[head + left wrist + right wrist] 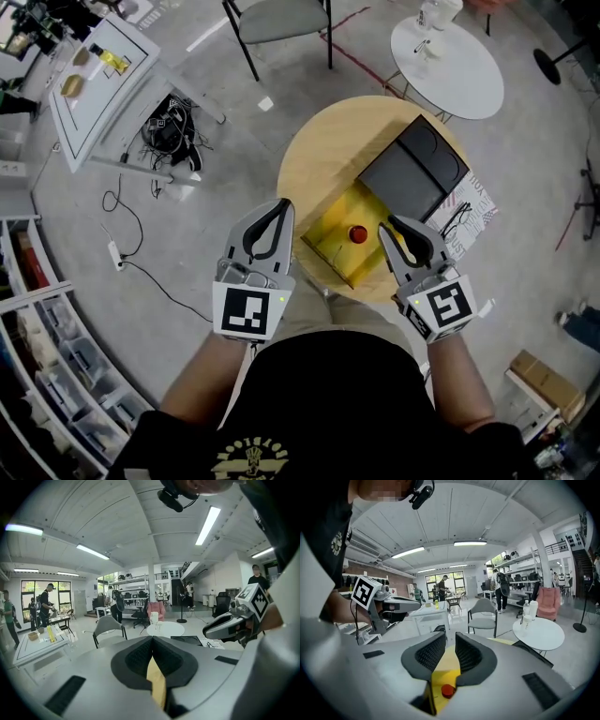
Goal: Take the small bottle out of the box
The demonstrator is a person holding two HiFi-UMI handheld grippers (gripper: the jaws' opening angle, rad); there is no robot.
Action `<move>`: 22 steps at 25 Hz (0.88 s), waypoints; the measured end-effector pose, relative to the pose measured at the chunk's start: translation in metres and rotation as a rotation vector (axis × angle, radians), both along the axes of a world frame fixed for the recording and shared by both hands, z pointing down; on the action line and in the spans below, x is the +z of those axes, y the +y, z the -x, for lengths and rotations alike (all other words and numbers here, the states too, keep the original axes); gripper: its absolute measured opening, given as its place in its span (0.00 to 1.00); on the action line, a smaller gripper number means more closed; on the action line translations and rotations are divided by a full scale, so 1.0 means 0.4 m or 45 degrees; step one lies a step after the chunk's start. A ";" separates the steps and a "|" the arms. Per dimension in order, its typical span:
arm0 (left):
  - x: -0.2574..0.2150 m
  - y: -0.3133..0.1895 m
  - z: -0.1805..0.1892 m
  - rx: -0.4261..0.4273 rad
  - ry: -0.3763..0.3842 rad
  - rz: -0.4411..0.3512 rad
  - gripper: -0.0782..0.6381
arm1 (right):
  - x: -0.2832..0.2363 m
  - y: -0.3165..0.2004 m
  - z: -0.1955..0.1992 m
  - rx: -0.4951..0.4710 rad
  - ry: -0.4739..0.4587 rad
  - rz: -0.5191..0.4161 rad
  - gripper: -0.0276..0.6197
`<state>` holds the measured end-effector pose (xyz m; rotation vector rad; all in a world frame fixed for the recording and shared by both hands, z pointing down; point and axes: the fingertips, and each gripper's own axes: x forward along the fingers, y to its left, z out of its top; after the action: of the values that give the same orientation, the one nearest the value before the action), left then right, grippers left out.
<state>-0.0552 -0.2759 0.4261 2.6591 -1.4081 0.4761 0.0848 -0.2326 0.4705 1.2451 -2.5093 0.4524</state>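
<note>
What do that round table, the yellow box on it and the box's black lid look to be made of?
Round table: probably wood or wood veneer; pale tan, matt, even top.
Yellow box: likely card or thin plastic; flat bright colour and straight, sharp edges, but the look leaves it open.
Black lid: seemingly moulded plastic; smooth, slightly shiny, with curved shapes pressed into it.
</note>
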 end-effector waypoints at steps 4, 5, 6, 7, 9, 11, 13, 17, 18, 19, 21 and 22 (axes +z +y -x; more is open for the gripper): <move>0.036 -0.015 -0.007 0.010 0.014 0.028 0.13 | 0.048 -0.007 0.002 0.003 0.007 0.032 0.21; 0.043 -0.018 -0.008 0.012 0.015 0.030 0.13 | 0.059 -0.006 0.002 0.001 0.010 0.045 0.21; 0.050 -0.023 -0.009 0.013 0.014 0.031 0.13 | 0.070 -0.005 0.002 -0.002 0.014 0.059 0.22; 0.057 -0.027 -0.011 0.014 0.013 0.029 0.13 | 0.081 -0.003 0.001 -0.008 0.020 0.076 0.22; 0.070 -0.036 -0.016 0.021 0.008 0.025 0.13 | 0.099 -0.001 -0.001 -0.019 0.027 0.104 0.23; 0.083 -0.041 -0.025 0.034 0.006 0.021 0.13 | 0.113 -0.001 -0.002 -0.022 0.025 0.116 0.24; 0.096 -0.039 -0.034 0.049 0.004 0.022 0.13 | 0.131 0.005 0.000 -0.027 0.023 0.133 0.24; 0.128 -0.027 -0.041 0.061 0.007 0.042 0.13 | 0.182 0.031 0.016 -0.061 0.035 0.182 0.25; 0.137 -0.023 -0.041 0.061 0.005 0.049 0.13 | 0.196 0.039 0.022 -0.071 0.040 0.193 0.25; 0.146 -0.018 -0.039 0.060 0.004 0.058 0.13 | 0.211 0.045 0.027 -0.082 0.047 0.203 0.26; 0.162 -0.011 -0.033 0.055 0.001 0.072 0.13 | 0.239 0.056 0.035 -0.100 0.068 0.229 0.27; 0.171 -0.008 -0.028 0.051 -0.002 0.078 0.13 | 0.253 0.059 0.036 -0.106 0.080 0.240 0.28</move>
<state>-0.0439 -0.2790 0.4945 2.6431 -1.3209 0.5162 0.0702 -0.2091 0.5716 1.0636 -2.3922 0.6038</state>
